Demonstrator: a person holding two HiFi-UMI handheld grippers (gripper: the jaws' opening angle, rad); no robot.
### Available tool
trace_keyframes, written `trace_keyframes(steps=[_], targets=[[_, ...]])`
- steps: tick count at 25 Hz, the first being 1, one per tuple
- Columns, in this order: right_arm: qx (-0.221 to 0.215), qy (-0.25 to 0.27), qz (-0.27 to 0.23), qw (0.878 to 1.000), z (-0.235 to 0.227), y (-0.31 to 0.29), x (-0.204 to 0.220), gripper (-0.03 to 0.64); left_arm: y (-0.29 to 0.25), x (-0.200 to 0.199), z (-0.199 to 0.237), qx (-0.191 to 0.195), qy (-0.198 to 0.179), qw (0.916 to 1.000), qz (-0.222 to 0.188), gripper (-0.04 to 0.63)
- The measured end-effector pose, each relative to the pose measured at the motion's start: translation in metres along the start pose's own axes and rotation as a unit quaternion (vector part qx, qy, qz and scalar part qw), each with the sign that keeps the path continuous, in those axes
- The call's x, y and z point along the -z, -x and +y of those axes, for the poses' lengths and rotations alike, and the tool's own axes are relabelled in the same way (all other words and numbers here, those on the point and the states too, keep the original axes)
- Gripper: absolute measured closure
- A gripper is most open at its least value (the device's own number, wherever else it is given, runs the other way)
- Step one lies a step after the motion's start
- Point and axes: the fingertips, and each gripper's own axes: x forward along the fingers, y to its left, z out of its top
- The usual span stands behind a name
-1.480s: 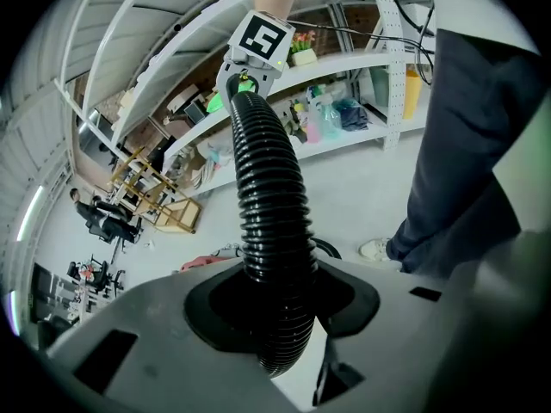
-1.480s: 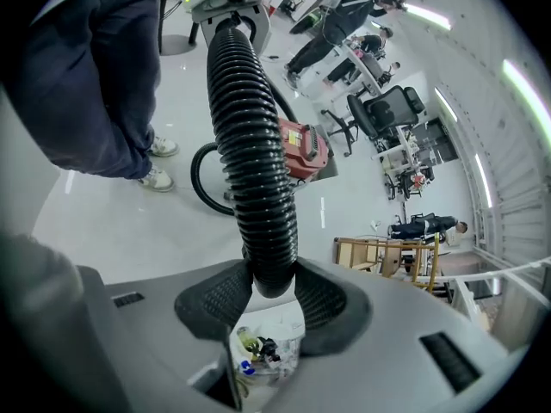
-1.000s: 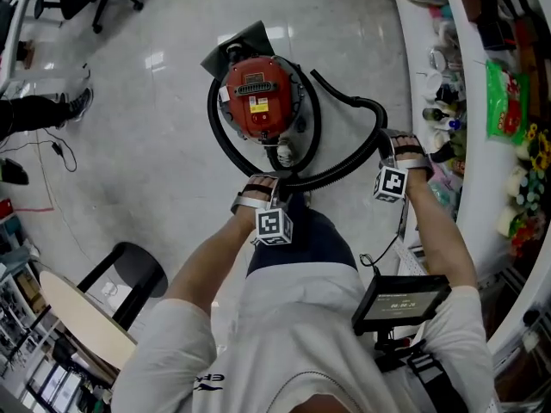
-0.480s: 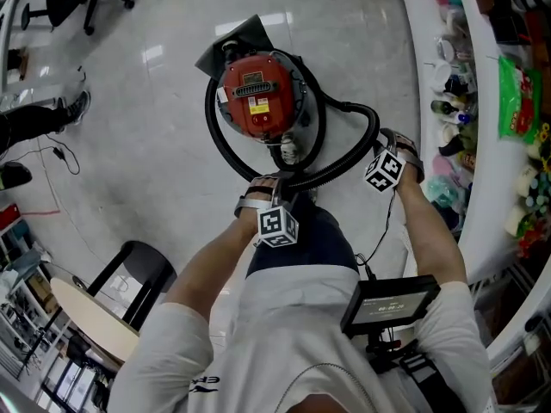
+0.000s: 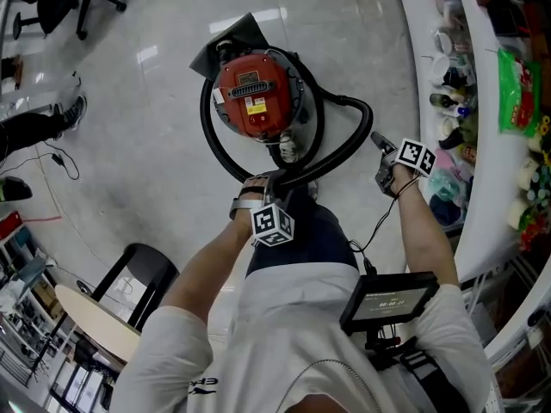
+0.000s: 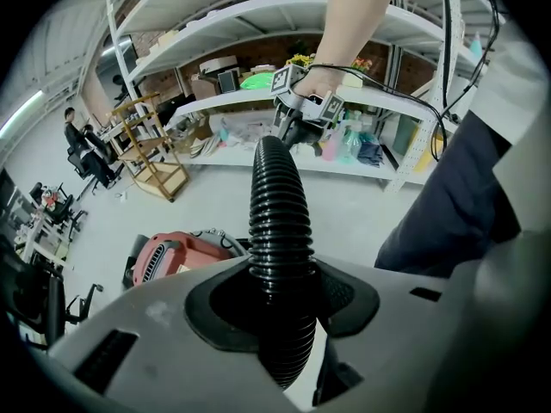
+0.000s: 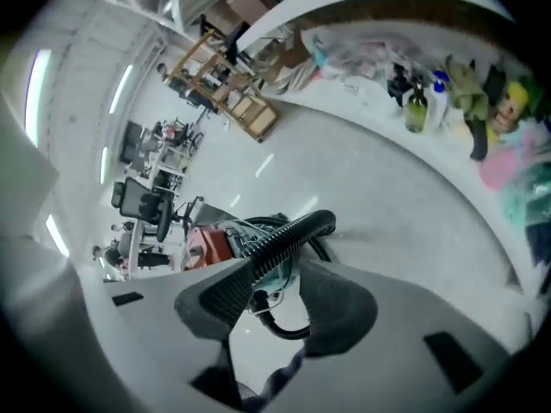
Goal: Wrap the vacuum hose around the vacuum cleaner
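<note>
**Hose part-coiled, both grippers on it**

The floor (image 5: 155,162) is pale, glossy and hard. Stocked shelving (image 5: 428,93) curves along the person's right, and a round table (image 5: 77,312) stands at their left. The red vacuum cleaner (image 5: 256,93) stands on the floor directly ahead, with the black ribbed hose (image 6: 277,205) looped round its left and near sides. The left gripper (image 6: 280,291) is angled steeply down just short of the cleaner and is clamped on the hose. The right gripper (image 7: 275,291) is held out toward the shelving. It appears closed on the hose near its outer bend, though one pad shows a gap.
</note>
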Motion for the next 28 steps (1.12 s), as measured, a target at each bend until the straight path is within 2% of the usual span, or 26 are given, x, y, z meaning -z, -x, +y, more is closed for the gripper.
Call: trace_keyframes(steps=[5, 11, 16, 22, 28], targets=[[-0.048, -0.075, -0.004, 0.996, 0.009, -0.012, 0.001, 0.434, 0.001, 0.003, -0.005, 0.0, -0.011, 0.9999, -0.002, 0.449], [-0.016, -0.113, 0.043, 0.992, 0.001, -0.035, 0.019, 0.391, 0.003, 0.007, -0.009, -0.002, -0.017, 0.9998, -0.004, 0.449], [-0.025, -0.177, 0.063, 0.982, 0.0, -0.05, 0.034, 0.391, 0.008, 0.014, -0.01, -0.003, -0.03, 0.9995, -0.009, 0.45], [-0.019, -0.186, 0.088, 0.978, -0.007, -0.069, 0.048, 0.391, 0.011, 0.015, -0.018, -0.006, -0.058, 0.9982, -0.016, 0.449], [0.007, -0.14, 0.12, 0.983, -0.014, -0.066, 0.046, 0.393, 0.006, 0.014, -0.03, -0.001, -0.088, 0.996, -0.014, 0.449]])
